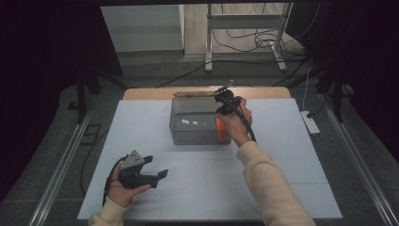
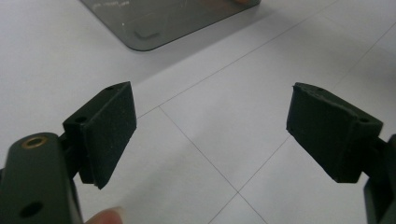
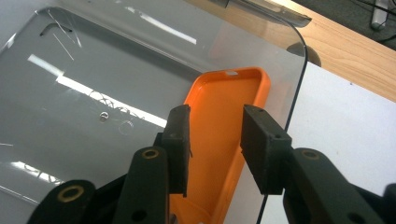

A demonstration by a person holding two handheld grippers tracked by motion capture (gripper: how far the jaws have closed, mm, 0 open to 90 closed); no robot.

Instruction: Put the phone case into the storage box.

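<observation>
The orange phone case (image 3: 224, 135) lies inside the clear plastic box (image 3: 93, 93), against its wall, directly below the right gripper (image 3: 215, 144), whose jaws stand apart above it, gripping nothing. The left gripper (image 2: 210, 135) rests wide open over the white table (image 2: 224, 93), well apart from the box.

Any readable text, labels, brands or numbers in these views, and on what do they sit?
None can be read.
Orange phone case: plain inside, no lettering showing.
Clear bin: only glare streaks and scratches, no label.
Grippers, left and right: plain black, no markings.
Power strip on the floor: too small to tell.
</observation>
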